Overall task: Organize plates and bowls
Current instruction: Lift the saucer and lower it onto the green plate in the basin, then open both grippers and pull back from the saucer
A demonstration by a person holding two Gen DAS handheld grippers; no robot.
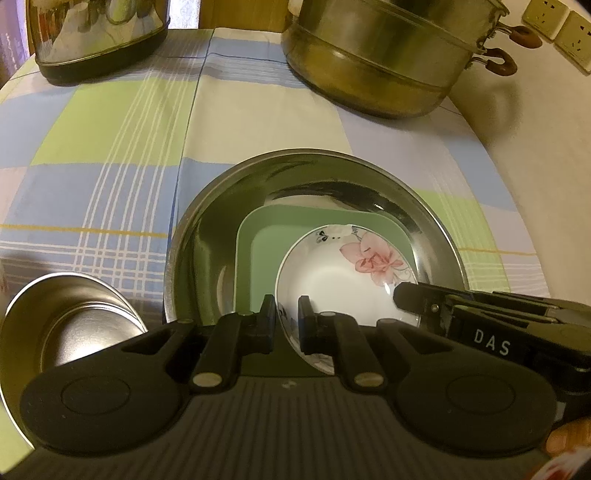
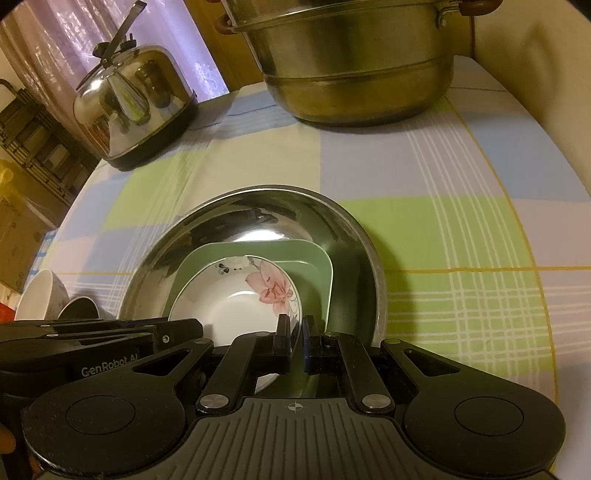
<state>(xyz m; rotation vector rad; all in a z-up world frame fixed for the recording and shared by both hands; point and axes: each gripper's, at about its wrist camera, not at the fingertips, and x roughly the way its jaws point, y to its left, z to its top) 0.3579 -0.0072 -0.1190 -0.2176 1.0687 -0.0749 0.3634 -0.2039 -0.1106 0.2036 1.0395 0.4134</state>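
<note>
From the left wrist we read "DAS" in white letters on the black body of the right gripper (image 1: 400, 295), which reaches in from the right edge. Our left gripper (image 1: 287, 317) is closed on the near left rim of the floral bowl (image 1: 347, 280), one pad on either side of it. That bowl, white with a pink flower, sits in a green square plate (image 1: 258, 254), which lies in a large steel basin (image 1: 207, 236) on the checked cloth of the worktop (image 1: 110, 147). A small steel bowl (image 1: 62, 325) stands just left of the basin. Behind stand a steel kettle (image 1: 99, 37) and a stacked steamer pot (image 1: 384, 70); wall sockets (image 1: 561, 26) show at top right

From the right wrist we read "GenRobot.AI" on the left gripper (image 2: 197, 328), lying across the lower left. Our right gripper (image 2: 297, 332) pinches the floral bowl (image 2: 236, 302) at its near right rim, jaws nearly together. The green plate (image 2: 314, 266) and basin (image 2: 347, 243) lie beneath it. A white bowl (image 2: 40, 295) and a dark one (image 2: 79, 308) stand at the left edge. The kettle (image 2: 133, 99) and steamer pot (image 2: 351, 66) stand well behind. Both grippers point steeply down
</note>
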